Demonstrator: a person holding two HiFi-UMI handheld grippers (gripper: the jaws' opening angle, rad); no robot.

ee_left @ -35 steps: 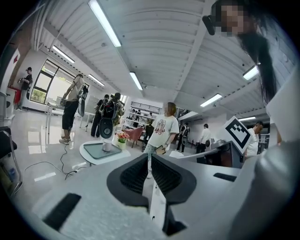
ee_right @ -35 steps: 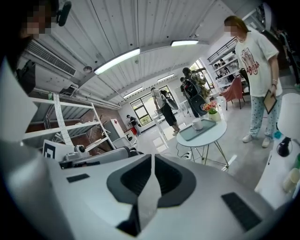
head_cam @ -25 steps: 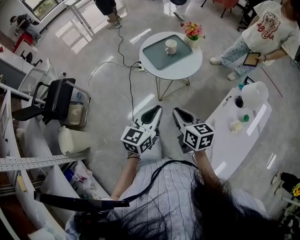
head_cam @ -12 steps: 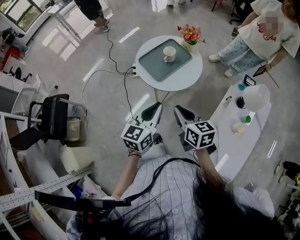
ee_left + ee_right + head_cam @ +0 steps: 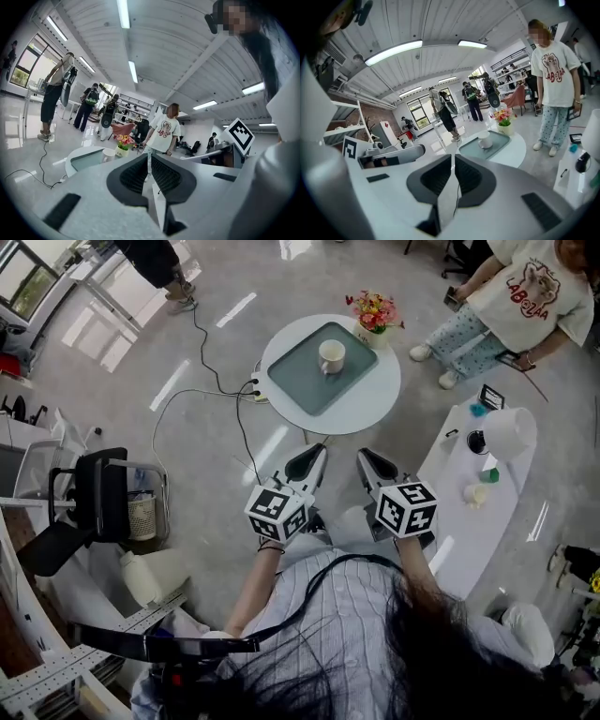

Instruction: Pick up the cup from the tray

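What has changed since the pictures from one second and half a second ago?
The person has stepped toward the round table: in the head view it now lies nearer to the left gripper and right gripper. Nothing was grasped or released. The cup still stands on the tray; both grippers stay shut and empty, side by side.
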